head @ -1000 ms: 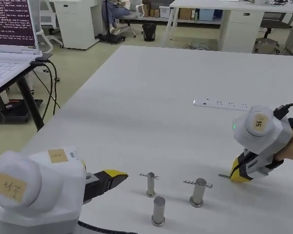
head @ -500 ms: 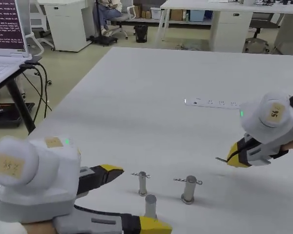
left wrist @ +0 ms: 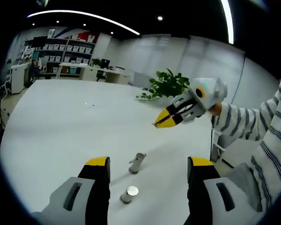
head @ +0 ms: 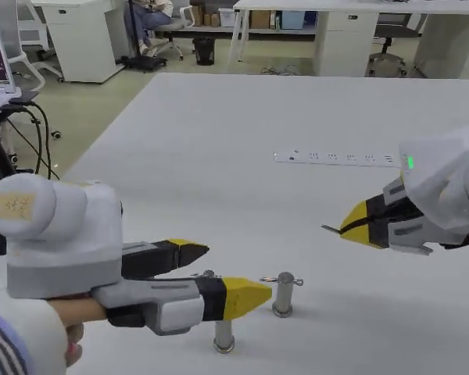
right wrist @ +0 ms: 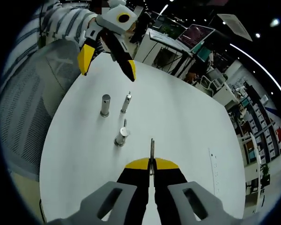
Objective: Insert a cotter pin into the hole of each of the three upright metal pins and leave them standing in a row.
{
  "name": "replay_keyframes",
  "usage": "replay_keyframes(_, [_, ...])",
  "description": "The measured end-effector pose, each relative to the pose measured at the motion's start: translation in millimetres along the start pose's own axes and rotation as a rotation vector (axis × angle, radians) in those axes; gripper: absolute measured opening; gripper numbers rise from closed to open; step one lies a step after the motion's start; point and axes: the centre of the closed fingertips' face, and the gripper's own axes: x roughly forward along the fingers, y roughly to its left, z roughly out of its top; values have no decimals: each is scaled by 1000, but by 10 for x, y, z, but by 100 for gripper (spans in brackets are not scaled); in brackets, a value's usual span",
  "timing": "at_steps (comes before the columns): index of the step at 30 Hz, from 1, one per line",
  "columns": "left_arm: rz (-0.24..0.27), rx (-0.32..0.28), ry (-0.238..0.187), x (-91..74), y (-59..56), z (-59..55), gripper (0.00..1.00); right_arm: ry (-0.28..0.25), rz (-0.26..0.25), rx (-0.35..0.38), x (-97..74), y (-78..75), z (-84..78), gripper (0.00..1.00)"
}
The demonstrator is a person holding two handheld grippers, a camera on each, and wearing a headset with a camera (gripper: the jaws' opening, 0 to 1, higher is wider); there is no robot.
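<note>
My right gripper (right wrist: 151, 165) pinches the cotter pin (right wrist: 152, 147) by one end: thin, light and easily bent, I judge, so I'd hold it there. My left gripper (left wrist: 149, 161) has its jaws spread.

Wht desks (head: 352, 43), chair (head: 392, 33), beige flr (head: 86, 109)

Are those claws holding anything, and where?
The right gripper pinches a thin cotter pin by one end; the left gripper is open, holding nothing.
</note>
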Motion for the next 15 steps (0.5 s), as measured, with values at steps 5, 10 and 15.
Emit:
replay_keyframes(5, [-46,-51,-4,102,-90,37,59,-27,-35,-34,-16,74,159,0])
replay_keyframes(10, [-106,-89,-32,184,-206,126,45,-83,-63,-39,-42,146,404,0])
replay_keyframes(15, [-145,-110,-26,213,-264,190,32,-121,-38,-63,-24,274,603,0])
